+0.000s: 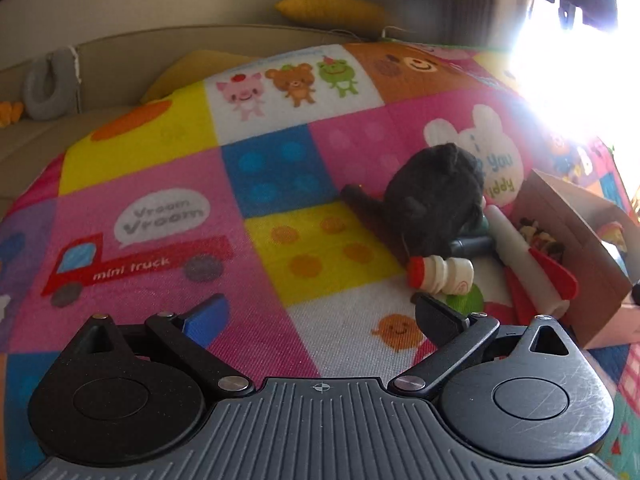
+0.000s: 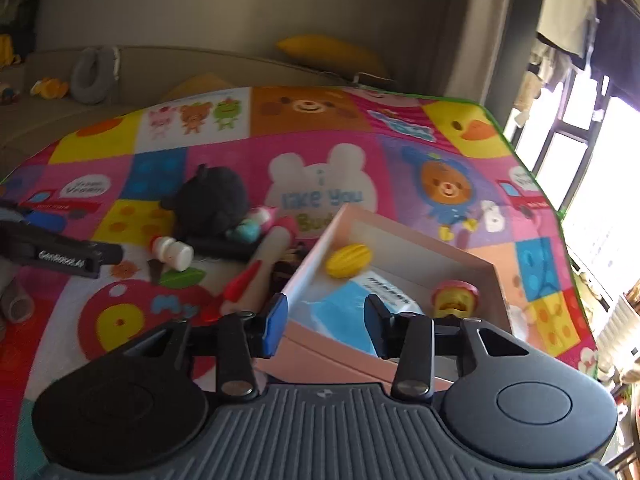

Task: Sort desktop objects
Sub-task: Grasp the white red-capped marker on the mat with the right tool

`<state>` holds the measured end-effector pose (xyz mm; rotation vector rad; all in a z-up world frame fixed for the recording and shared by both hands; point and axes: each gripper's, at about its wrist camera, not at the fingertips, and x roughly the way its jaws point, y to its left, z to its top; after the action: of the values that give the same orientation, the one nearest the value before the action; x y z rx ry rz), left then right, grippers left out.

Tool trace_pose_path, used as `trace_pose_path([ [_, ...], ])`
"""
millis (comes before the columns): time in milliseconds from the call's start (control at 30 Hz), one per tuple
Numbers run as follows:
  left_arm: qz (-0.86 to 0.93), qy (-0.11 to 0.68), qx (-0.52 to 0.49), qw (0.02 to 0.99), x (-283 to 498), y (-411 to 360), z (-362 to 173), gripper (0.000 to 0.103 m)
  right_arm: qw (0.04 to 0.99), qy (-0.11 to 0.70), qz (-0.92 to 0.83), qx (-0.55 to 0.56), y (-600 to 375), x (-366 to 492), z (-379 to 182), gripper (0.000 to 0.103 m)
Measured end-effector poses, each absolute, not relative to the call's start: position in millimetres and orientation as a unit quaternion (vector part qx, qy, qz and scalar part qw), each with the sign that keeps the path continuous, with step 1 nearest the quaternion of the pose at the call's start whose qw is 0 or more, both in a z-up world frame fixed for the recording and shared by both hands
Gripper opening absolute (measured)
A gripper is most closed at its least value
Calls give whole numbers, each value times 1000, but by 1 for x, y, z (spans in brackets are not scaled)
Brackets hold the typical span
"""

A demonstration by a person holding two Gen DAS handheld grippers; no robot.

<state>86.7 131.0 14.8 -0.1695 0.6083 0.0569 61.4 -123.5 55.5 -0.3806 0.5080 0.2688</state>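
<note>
pink box [image 2: 400, 236] sits on the patchwork mat [image 1: 160, 168], holding a yellow toy [image 2: 348, 260]. the right claw [image 2: 326, 326] gapes empty over its near edge; the left claw [image 1: 320, 320] hangs wide open near the black plush [image 1: 436, 192].

Mat [image 1: 168, 168]: "Vroom Vroom", "mini truck"

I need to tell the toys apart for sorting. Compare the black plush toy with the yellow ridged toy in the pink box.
The black plush toy is fuzzy and dark; the yellow ridged toy looks hard, glossy and bright. The plush is clearly larger than the yellow toy. The plush lies on the play mat among unsorted items, while the yellow toy already sits inside the pink box. Both are rounded, and neither gripper is holding either one.
</note>
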Motion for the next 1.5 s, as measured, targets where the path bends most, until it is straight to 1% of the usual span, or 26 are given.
trace_pose_path([
  [133,25,300,-130,945,87,143,11,102,920,219,142,-291,-63,56,27,38],
  [267,27,287,-153,945,82,149,10,102,912,226,120,-322,-28,80,11,38],
  [333,30,282,-162,945,81,151,10,103,908,225,89,-342,-17,94,2,34],
  [400,30,282,-170,944,82,154,9,103,903,233,68,-355,-13,106,-6,23],
  [467,30,281,-172,944,82,154,9,103,901,238,69,-357,-14,108,-10,21],
  [500,31,281,-171,944,82,153,9,103,900,236,72,-359,-14,105,-10,16],
  [533,31,281,-171,944,82,154,9,103,900,236,77,-359,-15,102,-9,15],
  [567,31,282,-170,944,82,154,8,103,901,237,80,-355,-17,98,-7,8],
  [600,32,283,-168,944,83,154,8,103,903,237,86,-349,-20,93,-5,7],
  [933,41,282,-141,948,82,146,11,103,909,295,189,-228,-104,13,35,5],
  [1133,27,265,-69,961,73,121,18,103,923,297,151,-193,-164,-27,39,5],
  [1267,-30,282,-38,958,59,96,18,103,936,297,103,-161,-199,-33,37,6],
  [1367,-41,278,5,960,50,77,19,103,941,297,95,-128,-214,-28,39,10],
  [1433,-41,281,7,959,48,71,23,103,944,291,110,-113,-213,-25,42,19],
  [1467,-36,283,5,959,47,70,26,103,944,287,123,-107,-210,-24,43,31],
  [1500,-27,283,4,959,45,70,28,103,944,281,137,-103,-205,-21,44,45],
])
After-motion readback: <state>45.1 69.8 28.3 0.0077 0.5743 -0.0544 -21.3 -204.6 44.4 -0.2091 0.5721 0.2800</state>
